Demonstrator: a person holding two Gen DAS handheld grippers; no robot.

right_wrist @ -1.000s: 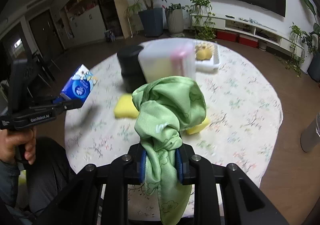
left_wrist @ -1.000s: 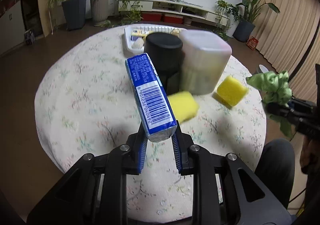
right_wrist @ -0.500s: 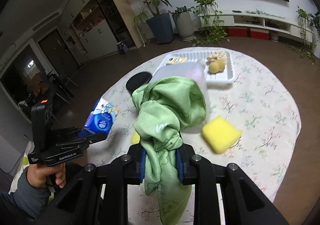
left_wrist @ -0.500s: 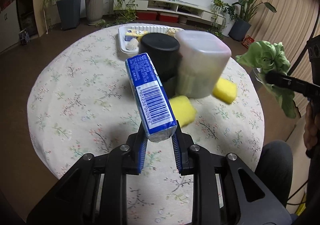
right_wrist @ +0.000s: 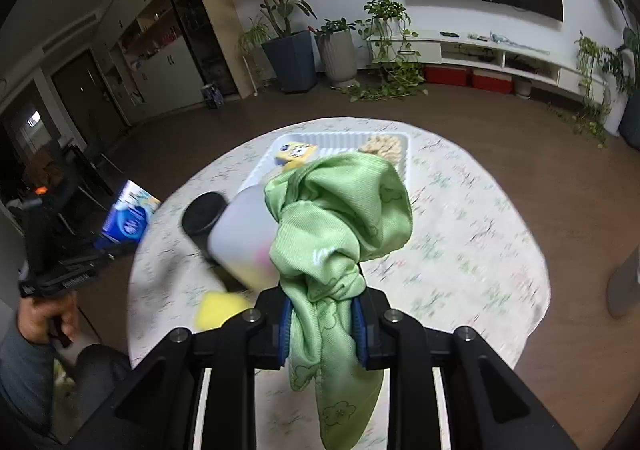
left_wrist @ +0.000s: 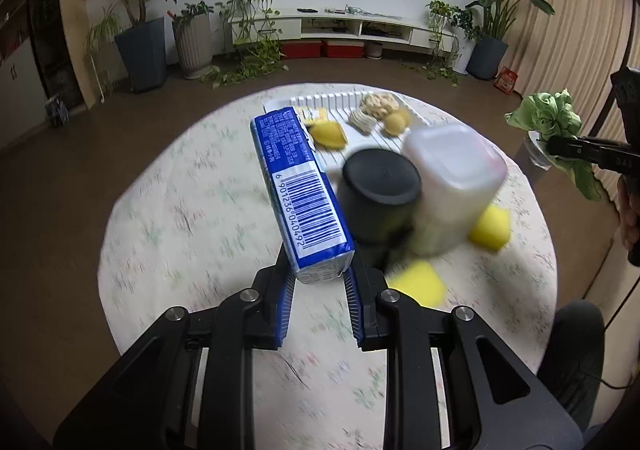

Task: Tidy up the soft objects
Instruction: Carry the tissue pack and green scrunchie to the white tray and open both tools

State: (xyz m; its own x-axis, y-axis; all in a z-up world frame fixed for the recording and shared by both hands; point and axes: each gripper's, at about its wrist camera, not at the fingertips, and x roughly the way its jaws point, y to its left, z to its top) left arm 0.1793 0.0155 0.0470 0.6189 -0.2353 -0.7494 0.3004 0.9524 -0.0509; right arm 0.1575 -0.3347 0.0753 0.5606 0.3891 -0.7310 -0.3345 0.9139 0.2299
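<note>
My left gripper (left_wrist: 320, 282) is shut on a blue tissue pack (left_wrist: 300, 190) with a barcode, held high above the round table (left_wrist: 192, 218). My right gripper (right_wrist: 322, 310) is shut on a bunched green cloth (right_wrist: 340, 218), also held high over the table. The cloth also shows at the right edge of the left wrist view (left_wrist: 548, 122), and the tissue pack shows at the left of the right wrist view (right_wrist: 130, 218). Two yellow sponges (left_wrist: 490, 224) (left_wrist: 418, 284) lie on the tablecloth. A white tray (left_wrist: 340, 102) at the far side holds several small soft items.
A black round container (left_wrist: 380, 190) and a translucent white bin (left_wrist: 452, 182) stand together mid-table in front of the tray. A grey cylinder (right_wrist: 624, 286) stands on the floor to the right. Potted plants and a TV shelf line the far wall.
Both grippers have risen well above the table, each still holding its object. The tray's contents have come into fuller view.
</note>
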